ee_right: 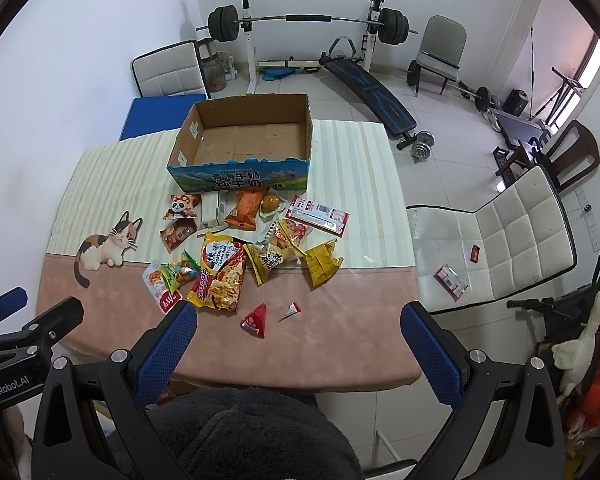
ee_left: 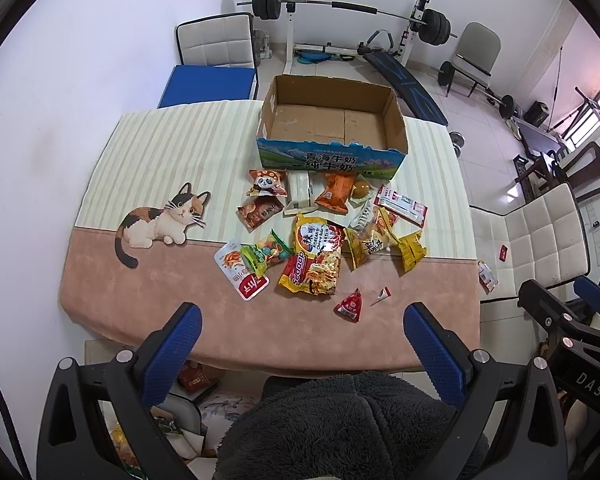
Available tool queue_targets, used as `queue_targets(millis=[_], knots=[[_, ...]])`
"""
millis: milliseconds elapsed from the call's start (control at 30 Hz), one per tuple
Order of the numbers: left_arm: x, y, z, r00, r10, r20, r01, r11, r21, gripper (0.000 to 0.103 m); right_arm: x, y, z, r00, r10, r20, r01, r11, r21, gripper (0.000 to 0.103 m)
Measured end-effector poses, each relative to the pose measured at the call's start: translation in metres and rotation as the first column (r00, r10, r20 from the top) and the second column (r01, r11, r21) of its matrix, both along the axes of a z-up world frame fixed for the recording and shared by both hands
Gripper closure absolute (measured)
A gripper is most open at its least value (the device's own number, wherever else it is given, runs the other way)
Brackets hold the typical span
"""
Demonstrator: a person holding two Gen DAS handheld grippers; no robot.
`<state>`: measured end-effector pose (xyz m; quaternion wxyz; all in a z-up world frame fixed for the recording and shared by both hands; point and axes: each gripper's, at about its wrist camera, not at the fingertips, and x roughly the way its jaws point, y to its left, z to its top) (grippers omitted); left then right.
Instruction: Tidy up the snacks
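Observation:
An empty cardboard box (ee_left: pixel 332 120) (ee_right: pixel 252 136) stands at the far side of the table. In front of it lies a pile of snack packets: a yellow noodle pack (ee_left: pixel 314 262) (ee_right: pixel 220 276), an orange bag (ee_left: pixel 335 192) (ee_right: pixel 245 208), a panda packet (ee_left: pixel 265 184) (ee_right: pixel 181 206), a small red triangular packet (ee_left: pixel 350 305) (ee_right: pixel 255 320) nearest me. My left gripper (ee_left: pixel 302 320) is open and empty, above the table's near edge. My right gripper (ee_right: pixel 298 320) is open and empty, likewise held back from the pile.
The table wears a cloth with a cat picture (ee_left: pixel 160 220) (ee_right: pixel 104 246). White chairs (ee_left: pixel 540 236) (ee_right: pixel 496 248) stand to the right, one with small packets on its seat. Gym equipment (ee_left: pixel 352 12) fills the room behind. A dark fleece sleeve (ee_left: pixel 340 428) lies below.

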<state>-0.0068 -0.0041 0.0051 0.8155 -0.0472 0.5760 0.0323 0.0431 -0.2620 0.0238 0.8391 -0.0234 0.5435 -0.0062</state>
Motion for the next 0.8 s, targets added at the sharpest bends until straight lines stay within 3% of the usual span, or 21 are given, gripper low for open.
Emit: queue_targets(millis=[800], knots=[[0.0014, 0.0043, 0.0067, 1.0, -0.006, 0.02, 0.006, 1.0, -0.002, 0.0, 0.0065, 0.005, 0.0082, 1.0, 0.002, 0.005, -0.002, 1.0, 0.0, 0.0]])
